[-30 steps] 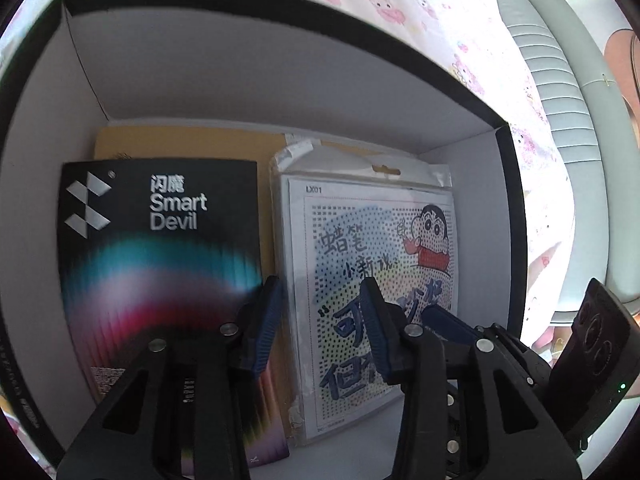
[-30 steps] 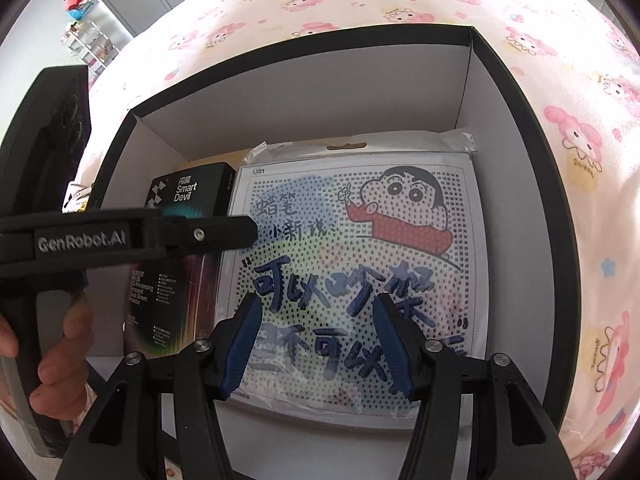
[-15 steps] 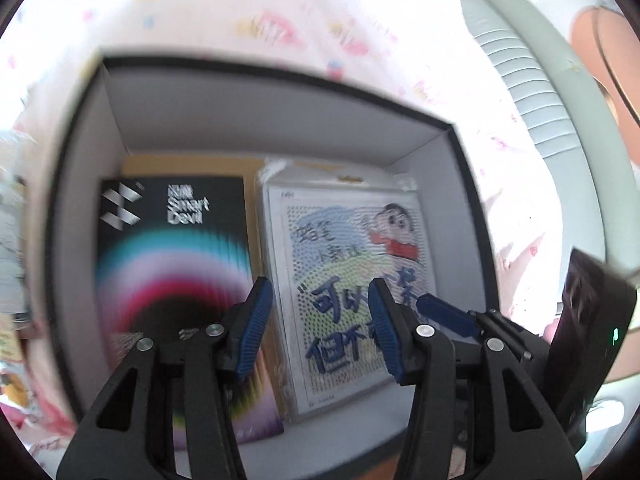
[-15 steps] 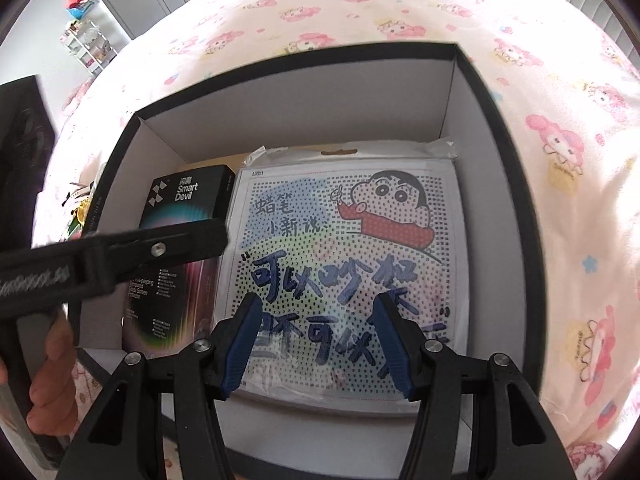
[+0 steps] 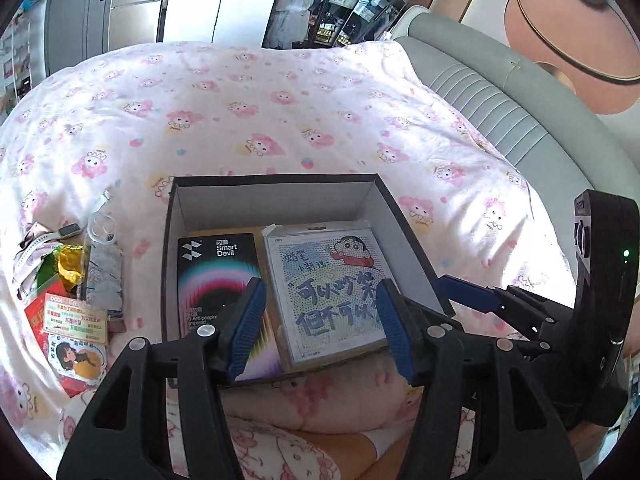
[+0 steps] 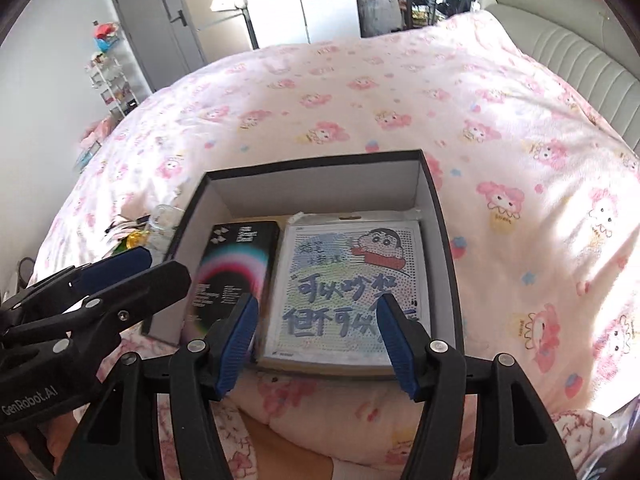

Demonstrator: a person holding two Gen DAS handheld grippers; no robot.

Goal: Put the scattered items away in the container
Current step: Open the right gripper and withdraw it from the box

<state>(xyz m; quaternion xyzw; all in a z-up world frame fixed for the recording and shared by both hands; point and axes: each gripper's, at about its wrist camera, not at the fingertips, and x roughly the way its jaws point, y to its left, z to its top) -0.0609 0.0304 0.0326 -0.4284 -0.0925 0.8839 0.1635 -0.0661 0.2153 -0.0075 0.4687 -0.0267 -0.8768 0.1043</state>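
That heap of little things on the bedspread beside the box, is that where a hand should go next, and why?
Probably yes: swing the left gripper, its fingers open and empty, toward the pile of small items left of the box. The black Smart Devil pack and the cartoon sheet already lie inside; the pile is still outside.
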